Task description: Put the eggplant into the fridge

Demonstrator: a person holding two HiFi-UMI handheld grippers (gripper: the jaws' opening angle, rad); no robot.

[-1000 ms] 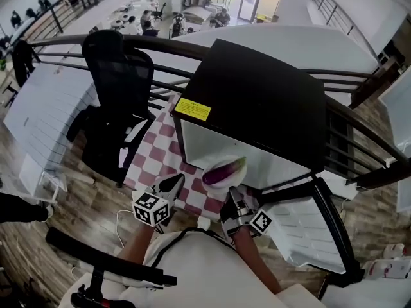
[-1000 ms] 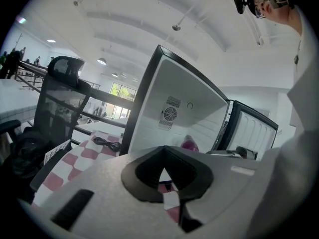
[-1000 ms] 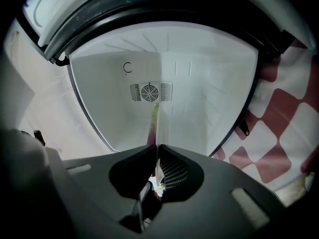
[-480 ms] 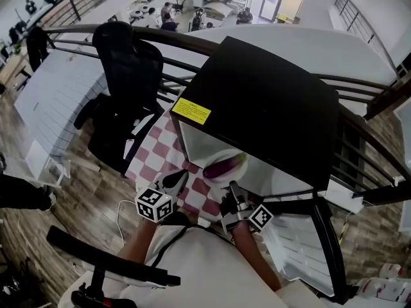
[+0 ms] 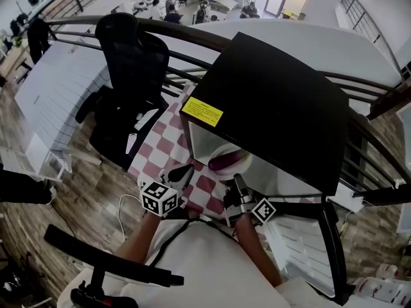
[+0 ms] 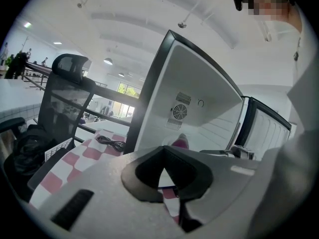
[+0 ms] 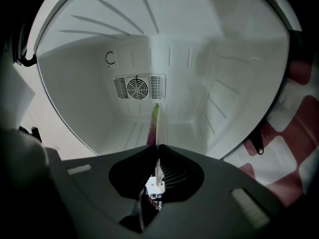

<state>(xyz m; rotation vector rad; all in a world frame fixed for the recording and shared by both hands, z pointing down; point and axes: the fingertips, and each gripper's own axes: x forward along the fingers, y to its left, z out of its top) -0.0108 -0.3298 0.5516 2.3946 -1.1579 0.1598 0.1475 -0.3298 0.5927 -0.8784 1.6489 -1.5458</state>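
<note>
A purple eggplant point(image 5: 226, 162) with a green end lies on a white plate point(image 5: 217, 154). My right gripper point(image 5: 236, 179) is shut on the plate's near rim and holds it level, just inside the open black fridge point(image 5: 270, 108). In the right gripper view the plate point(image 7: 158, 133) shows edge-on between the jaws, with the eggplant point(image 7: 153, 123) beside it against the white interior. My left gripper point(image 5: 183, 171) is shut and holds nothing; it hovers over the checked cloth to the left of the opening. Its own view shows the eggplant point(image 6: 180, 142) inside the fridge point(image 6: 199, 103).
The fridge door point(image 5: 302, 236) hangs open to the right. A fan grille point(image 7: 139, 87) sits in the back wall. The red-and-white checked cloth point(image 5: 164, 149) carries a black cable point(image 6: 112, 143). A black office chair point(image 5: 131, 69) and a railing stand to the left.
Both grippers have moved forward towards the fridge. The plate with the eggplant has gone from in front of the opening to just inside it.
</note>
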